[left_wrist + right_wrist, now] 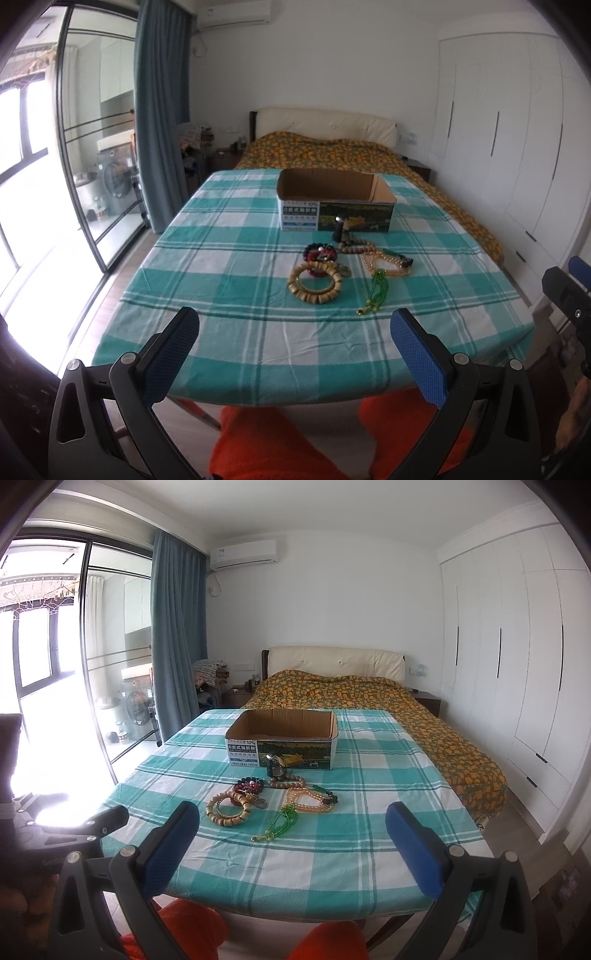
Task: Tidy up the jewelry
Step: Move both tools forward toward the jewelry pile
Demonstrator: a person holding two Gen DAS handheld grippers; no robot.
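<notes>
Jewelry lies in a cluster on the teal plaid tablecloth [229, 280]: a wooden bead bracelet [315, 283], a green bead strand [376, 291], a pale bead necklace [386, 264], a dark red bracelet [320, 253] and a small dark figure [340, 229]. Behind them stands an open cardboard box [334, 203]. My left gripper [295, 332] is open and empty, near the front edge. In the right wrist view the wooden bracelet [229, 808], green strand [282, 823] and box [282, 744] show too. My right gripper [293, 825] is open and empty, short of the jewelry.
A bed with an orange patterned cover [332, 151] lies beyond the table. White wardrobes [517, 646] line the right wall. A glass sliding door [96, 147] and blue curtain [159, 110] are on the left. Orange-clad knees [277, 443] sit below the table edge.
</notes>
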